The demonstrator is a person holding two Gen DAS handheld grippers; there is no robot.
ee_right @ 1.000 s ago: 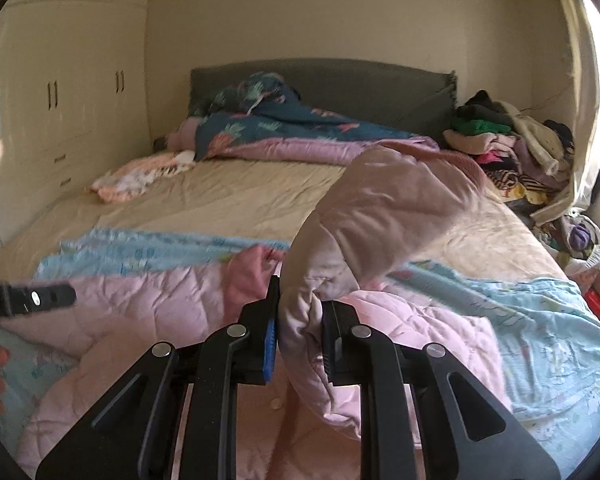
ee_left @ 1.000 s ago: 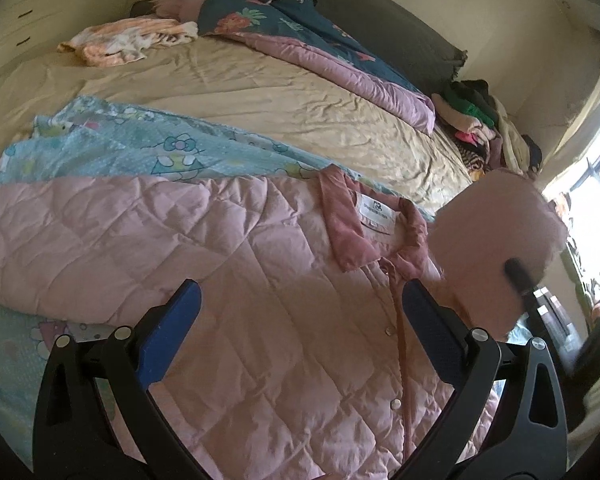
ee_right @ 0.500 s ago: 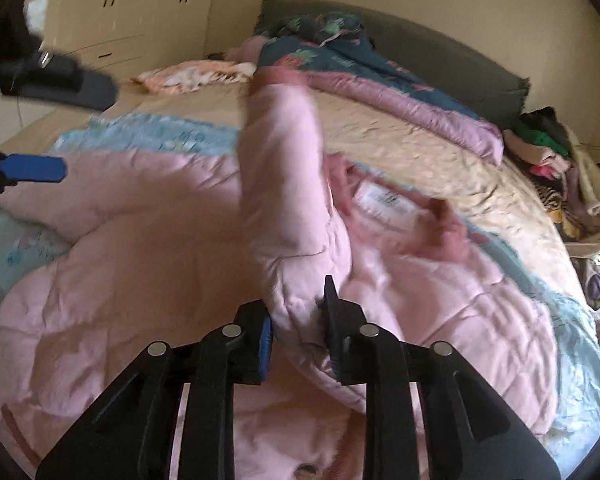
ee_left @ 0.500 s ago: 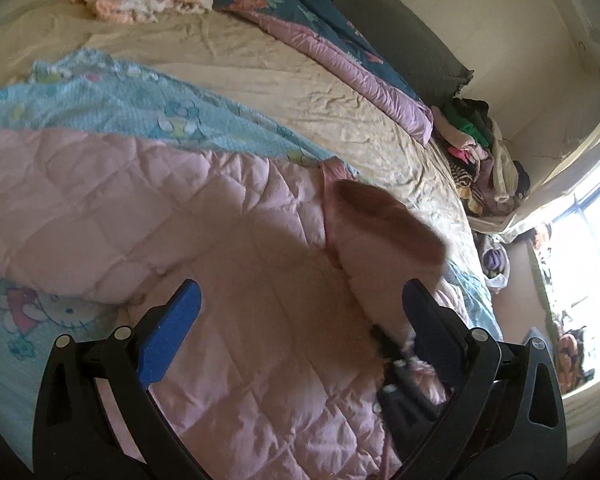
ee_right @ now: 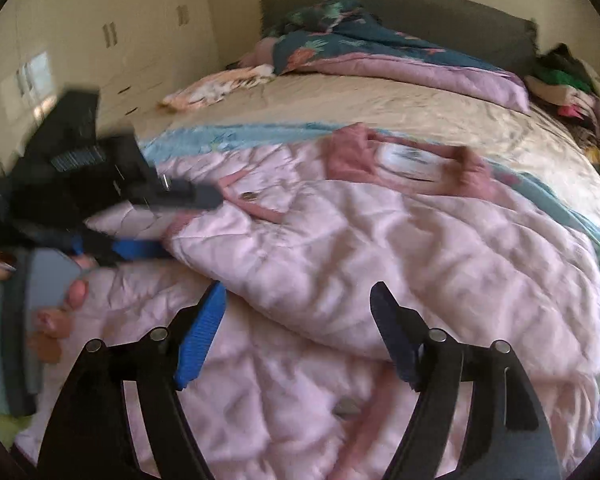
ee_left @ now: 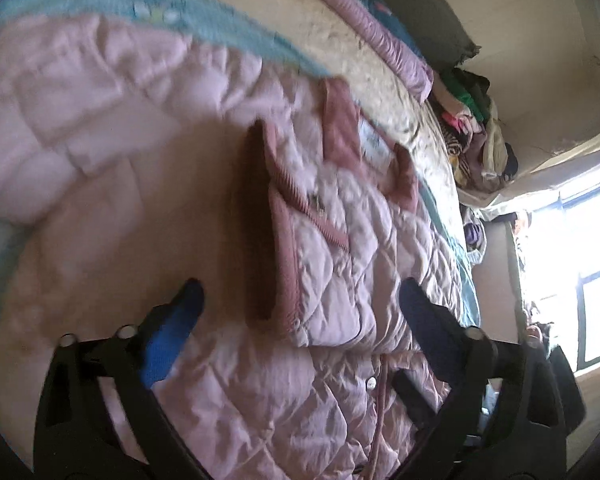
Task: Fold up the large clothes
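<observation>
A pink quilted jacket [ee_left: 340, 392] lies spread on the bed, collar and white label [ee_right: 410, 158] toward the headboard. Its right sleeve [ee_left: 316, 264] lies folded across the chest, its darker pink cuff [ee_left: 284, 216] pointing left. My left gripper [ee_left: 300, 312] is open and empty, just above the folded sleeve's end. It also shows in the right wrist view [ee_right: 164, 220] at the left, beside the cuff. My right gripper [ee_right: 300, 324] is open and empty above the folded sleeve [ee_right: 380, 264].
A light blue printed blanket [ee_right: 236, 134] lies under the jacket on the beige sheet [ee_right: 380, 100]. A dark floral duvet [ee_right: 360, 48] is bunched at the headboard. A pile of clothes [ee_left: 476, 128] sits at the bed's right side. White wardrobes [ee_right: 100, 40] stand left.
My right gripper carried the sleeve across the jacket, laid it on the chest and opened, letting it go. My left gripper moved in closer over the jacket, still open.
</observation>
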